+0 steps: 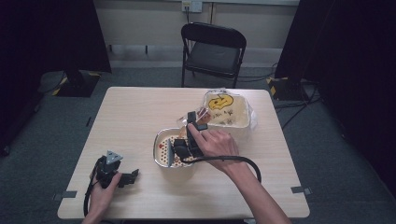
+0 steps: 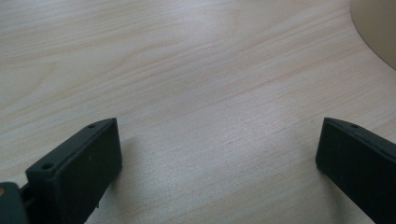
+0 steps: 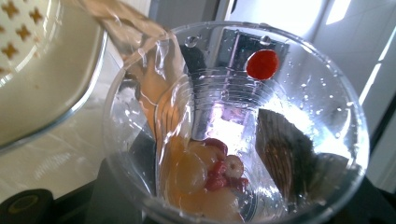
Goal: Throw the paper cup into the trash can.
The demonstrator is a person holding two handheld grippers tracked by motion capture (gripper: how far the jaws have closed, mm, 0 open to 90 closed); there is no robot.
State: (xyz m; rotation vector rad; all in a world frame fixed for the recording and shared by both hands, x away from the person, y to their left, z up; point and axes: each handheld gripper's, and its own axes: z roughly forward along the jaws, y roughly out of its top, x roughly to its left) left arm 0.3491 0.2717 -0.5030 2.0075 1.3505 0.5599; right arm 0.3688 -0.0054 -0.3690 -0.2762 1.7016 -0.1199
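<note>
I can read no words anywhere. The pale tub at my one o'clock bears a yellow face drawing with dark scribbles under it, too small to make out.

A recording room or lab is suggested: a bare wooden table is set on grey carpet, flanked by black curtains, with a folding chair and taped floor cables.

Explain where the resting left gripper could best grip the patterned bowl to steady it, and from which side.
Probably the bowl by its left rim, approached from the left: that thin upright lip suits the open left gripper, while the right gripper tips a clear cup over the right side.
</note>
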